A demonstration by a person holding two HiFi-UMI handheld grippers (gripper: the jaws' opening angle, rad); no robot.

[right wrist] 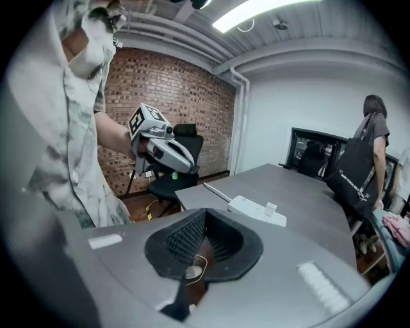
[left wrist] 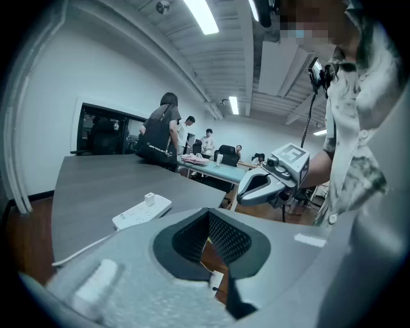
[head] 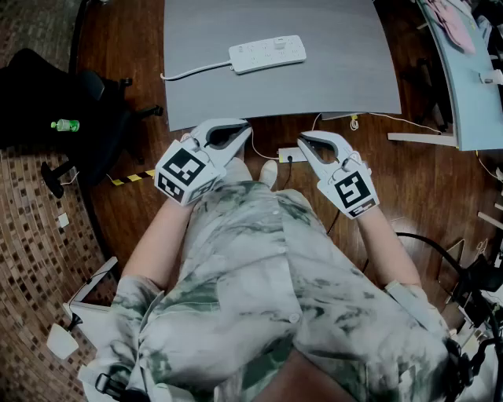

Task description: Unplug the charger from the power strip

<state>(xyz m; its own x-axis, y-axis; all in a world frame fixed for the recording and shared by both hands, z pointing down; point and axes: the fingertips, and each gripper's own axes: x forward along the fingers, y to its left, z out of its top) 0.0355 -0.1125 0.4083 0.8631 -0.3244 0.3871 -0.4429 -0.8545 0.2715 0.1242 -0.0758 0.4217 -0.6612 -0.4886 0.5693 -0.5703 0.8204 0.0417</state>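
White, small, cube-shaped plastic charger | plugged into long white power strip, well ahead of both grippers | left gripper, right gripper: clenched, empty | likely light, rigid, smooth: pinch side faces, brace strip.

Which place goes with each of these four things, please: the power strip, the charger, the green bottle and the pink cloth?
Things:
1 power strip
2 charger
3 green bottle
4 pink cloth

Places:
A on the black chair
B on the grey table
C on the pale blue table
D plugged into the power strip

Pairs: 1-B; 2-D; 3-A; 4-C
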